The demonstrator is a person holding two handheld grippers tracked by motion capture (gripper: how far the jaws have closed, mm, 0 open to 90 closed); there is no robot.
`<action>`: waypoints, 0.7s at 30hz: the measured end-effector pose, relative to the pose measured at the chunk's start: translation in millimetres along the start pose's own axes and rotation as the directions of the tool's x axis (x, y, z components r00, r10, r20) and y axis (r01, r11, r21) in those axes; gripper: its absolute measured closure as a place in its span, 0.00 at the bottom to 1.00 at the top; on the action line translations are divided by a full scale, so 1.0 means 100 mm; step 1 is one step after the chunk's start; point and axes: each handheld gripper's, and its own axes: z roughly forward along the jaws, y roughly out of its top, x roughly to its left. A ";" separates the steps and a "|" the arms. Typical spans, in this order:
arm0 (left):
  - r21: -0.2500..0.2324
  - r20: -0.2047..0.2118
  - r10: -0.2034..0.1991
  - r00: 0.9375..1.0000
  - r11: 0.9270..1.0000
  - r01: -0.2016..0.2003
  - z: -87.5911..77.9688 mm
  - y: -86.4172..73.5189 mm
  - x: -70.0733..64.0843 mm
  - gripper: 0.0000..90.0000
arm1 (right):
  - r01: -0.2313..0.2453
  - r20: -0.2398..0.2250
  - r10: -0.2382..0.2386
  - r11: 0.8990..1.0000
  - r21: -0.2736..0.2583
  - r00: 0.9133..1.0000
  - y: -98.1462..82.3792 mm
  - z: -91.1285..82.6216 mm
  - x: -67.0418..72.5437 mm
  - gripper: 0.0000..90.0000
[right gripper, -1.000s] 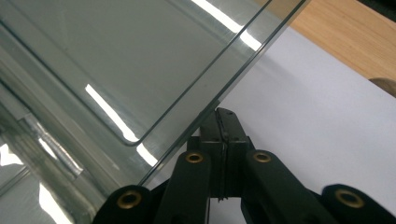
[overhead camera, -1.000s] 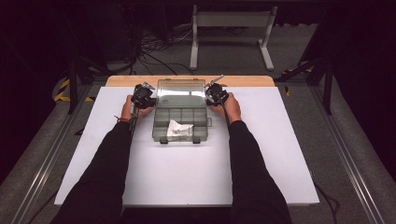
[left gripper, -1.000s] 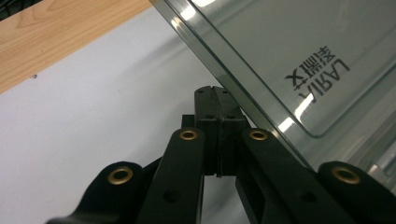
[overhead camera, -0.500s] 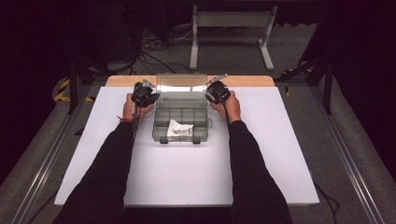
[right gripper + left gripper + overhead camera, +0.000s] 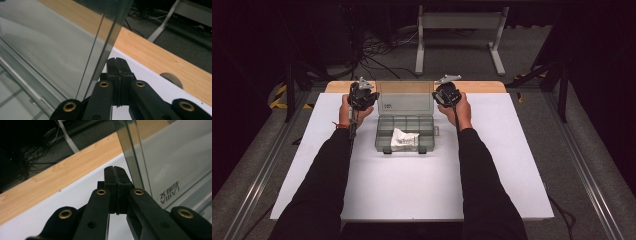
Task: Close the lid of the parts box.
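On white table, shut empty claws flanking box lid.

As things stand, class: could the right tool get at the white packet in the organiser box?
Probably yes. The lid stands raised at the back, so the box is uncovered and the white packet lies exposed in a front compartment. The right tool, shut beside the lid's edge, would have to open first.
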 end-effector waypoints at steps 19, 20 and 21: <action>-0.018 -0.013 0.027 1.000 0.999 -0.027 -0.29 0.15 -0.10 1.00 | 0.039 0.019 -0.038 0.998 -0.048 0.999 0.15 -0.28 0.13 1.00; -0.022 -0.012 0.029 0.999 0.999 -0.030 -0.31 0.16 -0.11 1.00 | 0.042 0.019 -0.041 0.998 -0.050 0.999 0.15 -0.29 0.14 1.00; -0.026 -0.017 0.023 1.000 0.999 -0.023 -0.32 0.16 -0.12 1.00 | 0.045 0.023 -0.044 0.998 -0.052 0.999 0.16 -0.31 0.15 1.00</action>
